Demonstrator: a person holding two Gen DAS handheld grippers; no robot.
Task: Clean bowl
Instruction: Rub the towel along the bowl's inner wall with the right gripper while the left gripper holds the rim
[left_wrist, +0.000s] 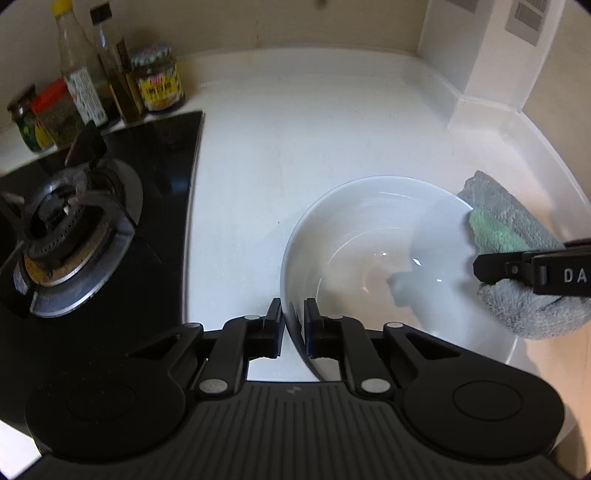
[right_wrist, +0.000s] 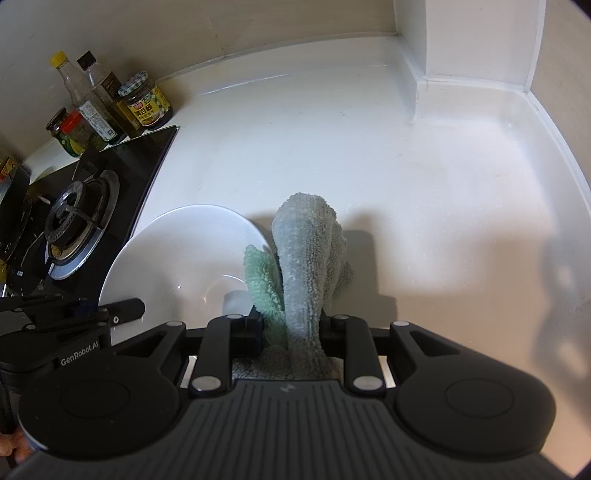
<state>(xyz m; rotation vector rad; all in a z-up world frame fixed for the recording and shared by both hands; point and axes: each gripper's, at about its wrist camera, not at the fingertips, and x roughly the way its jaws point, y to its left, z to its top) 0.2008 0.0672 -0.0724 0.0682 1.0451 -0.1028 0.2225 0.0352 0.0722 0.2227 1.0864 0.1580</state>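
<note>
A white bowl (left_wrist: 369, 236) sits on the white counter, seen also in the right wrist view (right_wrist: 177, 258). My left gripper (left_wrist: 294, 325) is shut on the bowl's near-left rim, one finger inside and one outside. My right gripper (right_wrist: 291, 321) is shut on a grey and green cloth (right_wrist: 306, 258), which hangs over the bowl's right rim. In the left wrist view the cloth (left_wrist: 517, 229) and the right gripper's finger (left_wrist: 517, 269) show at the bowl's right edge.
A black gas hob (left_wrist: 74, 229) with a burner lies left of the bowl. Several sauce bottles and jars (left_wrist: 110, 85) stand at the back left by the wall. A white wall corner (right_wrist: 461, 55) rises at the back right.
</note>
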